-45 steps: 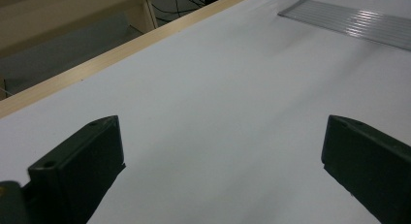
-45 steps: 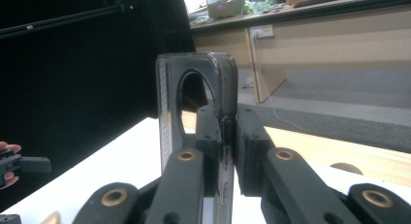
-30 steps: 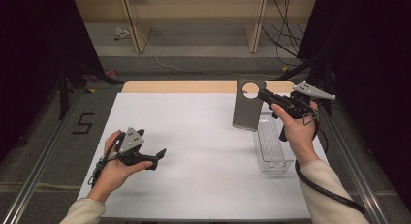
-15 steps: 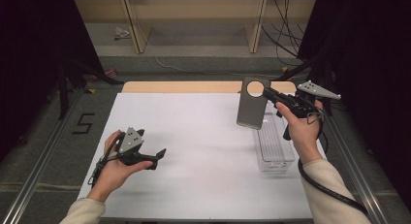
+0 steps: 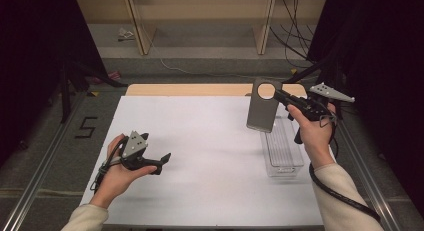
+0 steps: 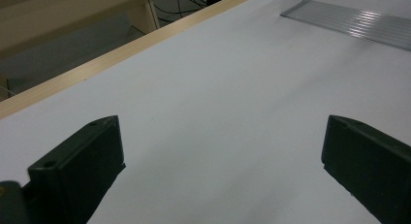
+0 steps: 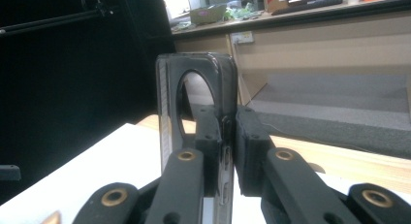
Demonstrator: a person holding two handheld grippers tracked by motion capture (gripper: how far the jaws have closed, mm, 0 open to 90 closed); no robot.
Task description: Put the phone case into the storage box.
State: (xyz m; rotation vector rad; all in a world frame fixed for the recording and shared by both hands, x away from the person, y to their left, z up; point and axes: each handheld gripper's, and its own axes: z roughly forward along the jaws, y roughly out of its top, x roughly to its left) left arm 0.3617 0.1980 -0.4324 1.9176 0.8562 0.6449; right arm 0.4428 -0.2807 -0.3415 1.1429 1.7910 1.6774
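My right tongs [image 5: 281, 97] pinch the grey lid [image 5: 262, 107] by its top edge, right of frame centre, above the clear tray [image 5: 282, 152]; it could swing or slip. Left tongs [image 5: 162, 160] rest wide, empty.
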